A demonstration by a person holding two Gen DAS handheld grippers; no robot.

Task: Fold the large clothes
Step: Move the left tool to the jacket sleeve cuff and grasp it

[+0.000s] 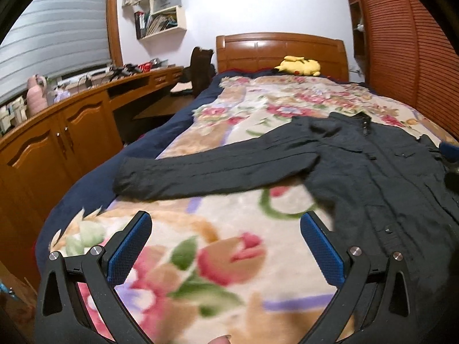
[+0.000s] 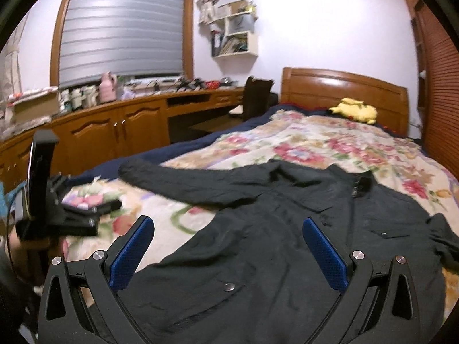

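The dark jacket lies flat on the floral blanket, collar toward the headboard, hem nearest us, one sleeve stretched straight out left. Left gripper hovers spread wide over blanket; right gripper spread wide over the jacket's body.

No readable text, labels or numbers anywhere; spines on white wall-mounted bookshelf far left too blurred.

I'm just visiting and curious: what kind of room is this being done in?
Most likely a bedroom in a home. There is a bed with a wooden headboard and a floral blanket, a yellow plush toy near the head, and a dark jacket spread out on top.
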